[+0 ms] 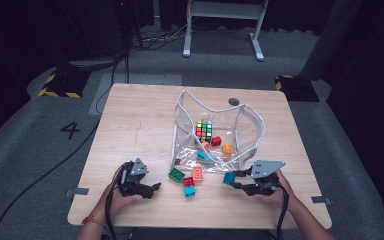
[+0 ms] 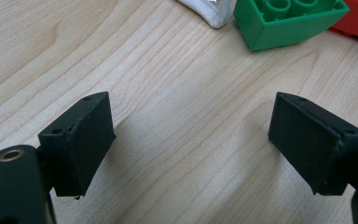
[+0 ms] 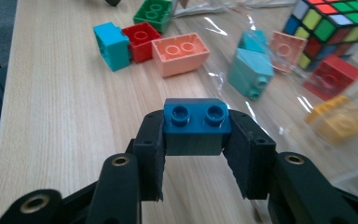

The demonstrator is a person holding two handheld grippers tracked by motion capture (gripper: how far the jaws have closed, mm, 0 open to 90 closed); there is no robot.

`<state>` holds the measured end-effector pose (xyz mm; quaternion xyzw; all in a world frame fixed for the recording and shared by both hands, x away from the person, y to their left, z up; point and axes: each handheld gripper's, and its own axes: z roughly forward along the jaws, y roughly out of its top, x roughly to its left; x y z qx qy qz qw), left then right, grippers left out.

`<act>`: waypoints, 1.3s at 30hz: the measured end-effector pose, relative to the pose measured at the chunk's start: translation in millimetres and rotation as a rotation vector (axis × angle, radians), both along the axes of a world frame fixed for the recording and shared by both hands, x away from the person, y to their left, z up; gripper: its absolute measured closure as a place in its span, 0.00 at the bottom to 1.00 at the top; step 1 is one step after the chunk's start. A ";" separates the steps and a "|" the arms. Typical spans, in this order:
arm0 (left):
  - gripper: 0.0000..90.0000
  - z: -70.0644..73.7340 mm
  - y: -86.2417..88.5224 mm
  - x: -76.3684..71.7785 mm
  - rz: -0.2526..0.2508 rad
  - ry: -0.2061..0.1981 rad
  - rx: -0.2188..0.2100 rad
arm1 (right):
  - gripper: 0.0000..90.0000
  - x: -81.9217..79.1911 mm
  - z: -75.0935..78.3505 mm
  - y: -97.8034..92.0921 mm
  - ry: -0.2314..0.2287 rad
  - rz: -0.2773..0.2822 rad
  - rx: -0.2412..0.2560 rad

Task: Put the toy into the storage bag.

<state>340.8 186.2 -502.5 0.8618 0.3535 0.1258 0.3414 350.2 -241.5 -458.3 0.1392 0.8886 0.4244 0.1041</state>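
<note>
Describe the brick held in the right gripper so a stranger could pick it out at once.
Start at the clear plastic bag lying open on the wooden table. Just off its near right corner, the right gripper clamps a dark blue brick with two studs up. It alone is held; the other bricks lie loose.
</note>
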 end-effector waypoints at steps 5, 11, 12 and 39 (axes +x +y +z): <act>0.16 0.0 0.0 0.1 0.001 0.000 0.000 | 0.66 1.4 2.7 -18.9 -0.012 -0.042 0.002; 0.16 0.0 0.0 0.0 0.001 0.001 0.000 | 0.66 3.7 5.7 -41.2 -0.025 -0.108 0.006; 0.16 0.0 0.0 0.0 0.001 0.001 0.000 | 0.66 4.8 6.3 -45.2 -0.037 -0.118 0.010; 0.15 -0.2 -0.7 1.6 -0.007 -0.001 -0.004 | 0.66 80.8 87.9 -116.2 -0.157 -0.401 0.112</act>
